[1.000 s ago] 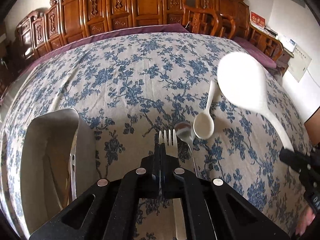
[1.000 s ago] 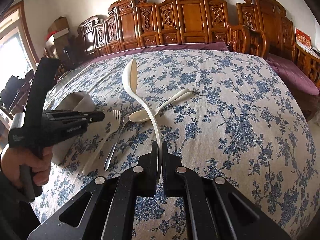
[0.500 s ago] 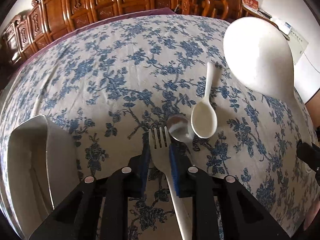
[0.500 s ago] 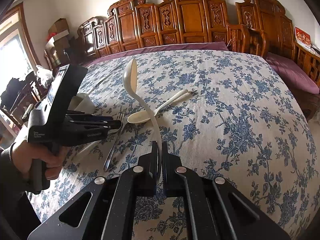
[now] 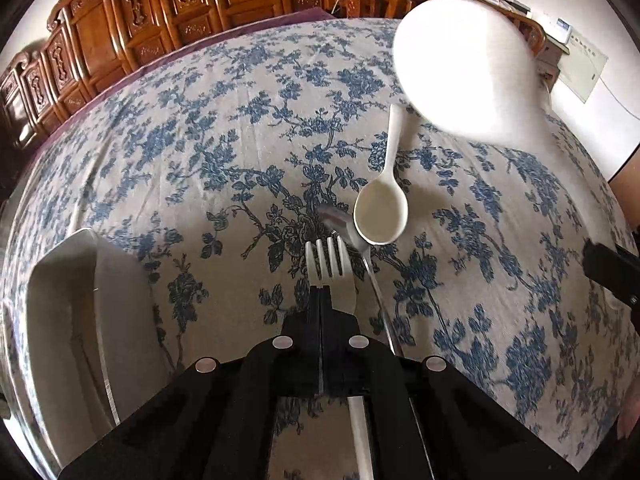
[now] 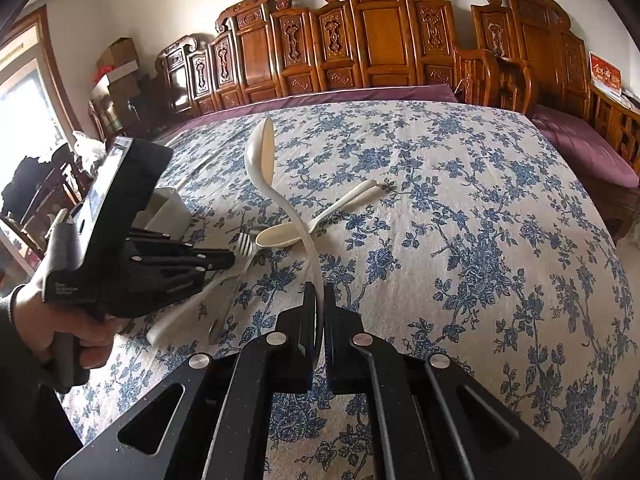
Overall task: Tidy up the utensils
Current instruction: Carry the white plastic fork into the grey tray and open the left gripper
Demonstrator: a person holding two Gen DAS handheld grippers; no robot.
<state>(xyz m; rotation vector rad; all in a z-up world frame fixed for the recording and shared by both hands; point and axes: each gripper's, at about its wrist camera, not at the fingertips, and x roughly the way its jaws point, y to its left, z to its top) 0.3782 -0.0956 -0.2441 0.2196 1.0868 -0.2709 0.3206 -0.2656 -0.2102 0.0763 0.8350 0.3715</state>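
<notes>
We see the left gripper (image 5: 320,292) over the white plastic fork (image 5: 326,258). Its jaws are closed together and nothing shows between them. The fork lies flat on the table's blue-flowered cloth (image 5: 200,160), a little toward the right finger. Its long axis follows the line of the fingers, with the tines pointing away and the handle running back under the gripper. We cannot tell if the tips touch it. The left hand (image 6: 48,320) is clearly the nearer one. The right gripper (image 6: 319,292) is clamped on the handle of the big white serving spoon (image 6: 260,152), held in the air with the bowl up. We count one fork, one metal spoon (image 5: 336,220), one small cream spoon (image 5: 380,212), one serving spoon, and one white holder box (image 5: 60,300) at the table's left edge.
</notes>
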